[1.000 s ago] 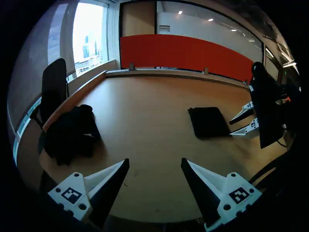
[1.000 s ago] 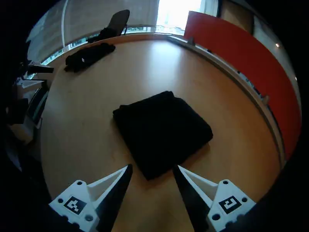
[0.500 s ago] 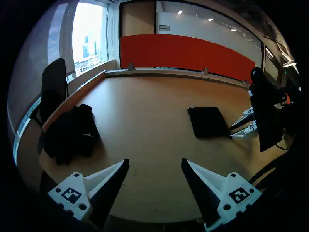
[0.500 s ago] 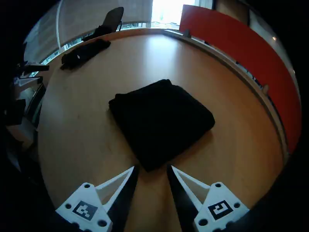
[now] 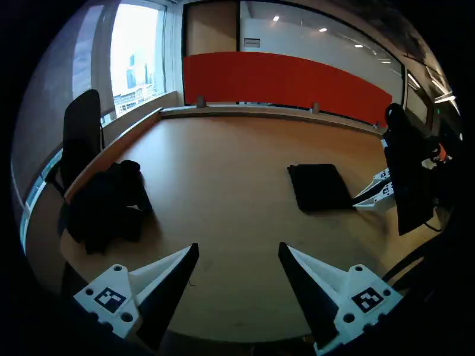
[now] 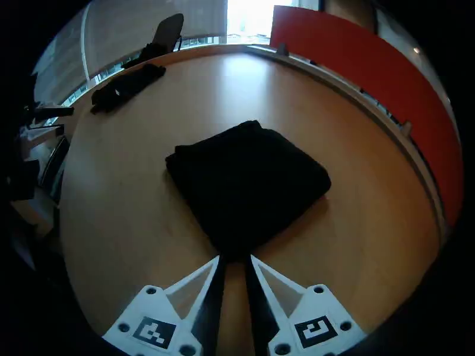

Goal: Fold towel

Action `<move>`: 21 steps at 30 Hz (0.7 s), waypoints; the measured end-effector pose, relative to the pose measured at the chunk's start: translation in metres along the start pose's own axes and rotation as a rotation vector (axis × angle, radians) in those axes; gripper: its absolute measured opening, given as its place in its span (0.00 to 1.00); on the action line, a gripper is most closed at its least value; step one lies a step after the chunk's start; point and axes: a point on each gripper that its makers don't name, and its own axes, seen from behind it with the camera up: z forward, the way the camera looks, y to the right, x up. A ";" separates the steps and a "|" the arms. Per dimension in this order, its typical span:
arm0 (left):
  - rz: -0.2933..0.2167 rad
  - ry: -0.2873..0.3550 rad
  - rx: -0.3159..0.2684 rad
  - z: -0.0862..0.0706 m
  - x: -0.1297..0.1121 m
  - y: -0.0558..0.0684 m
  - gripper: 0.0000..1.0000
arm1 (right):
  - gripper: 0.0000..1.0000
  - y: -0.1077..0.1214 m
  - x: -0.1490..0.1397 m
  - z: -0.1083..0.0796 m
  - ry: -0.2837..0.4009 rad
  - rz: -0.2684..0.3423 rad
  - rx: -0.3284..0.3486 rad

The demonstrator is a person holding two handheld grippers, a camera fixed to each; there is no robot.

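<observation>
A black towel (image 6: 249, 181), folded into a thick square, lies flat on the round wooden table (image 6: 130, 196). My right gripper (image 6: 234, 258) is at the towel's nearest corner, and its two fingers press on that corner from both sides. In the left gripper view the same towel (image 5: 319, 187) is at the right of the table, with the right gripper (image 5: 375, 193) at its right edge and a dark sleeve behind it. My left gripper (image 5: 237, 252) hovers over the table's near edge, open, with nothing between its fingers.
A heap of black cloth (image 5: 107, 204) lies at the table's left edge, also seen far left in the right gripper view (image 6: 127, 86). A dark chair (image 5: 83, 133) stands by the window. A red partition (image 5: 285, 80) runs along the table's far side.
My right gripper moved forward to the towel's near corner and its fingers closed from wide apart onto it. The left gripper stayed still and open.
</observation>
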 end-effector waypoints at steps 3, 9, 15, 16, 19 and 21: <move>0.000 -0.001 0.000 0.000 -0.001 0.000 1.00 | 0.11 -0.001 0.001 0.001 -0.001 -0.002 0.001; 0.000 -0.001 0.000 0.000 0.000 0.000 1.00 | 0.05 0.002 0.002 0.001 -0.003 -0.013 -0.014; -0.001 0.001 0.000 0.000 0.000 -0.001 1.00 | 0.05 0.006 0.006 -0.003 0.005 -0.013 -0.026; -0.002 0.001 0.000 0.000 0.000 -0.002 1.00 | 0.05 0.008 0.008 -0.005 0.010 -0.014 -0.029; -0.002 0.001 -0.001 0.000 0.000 -0.003 1.00 | 0.05 0.012 0.016 -0.009 0.029 -0.017 -0.041; 0.000 0.002 -0.002 0.001 0.001 -0.003 1.00 | 0.04 0.015 0.025 -0.014 0.046 -0.022 -0.049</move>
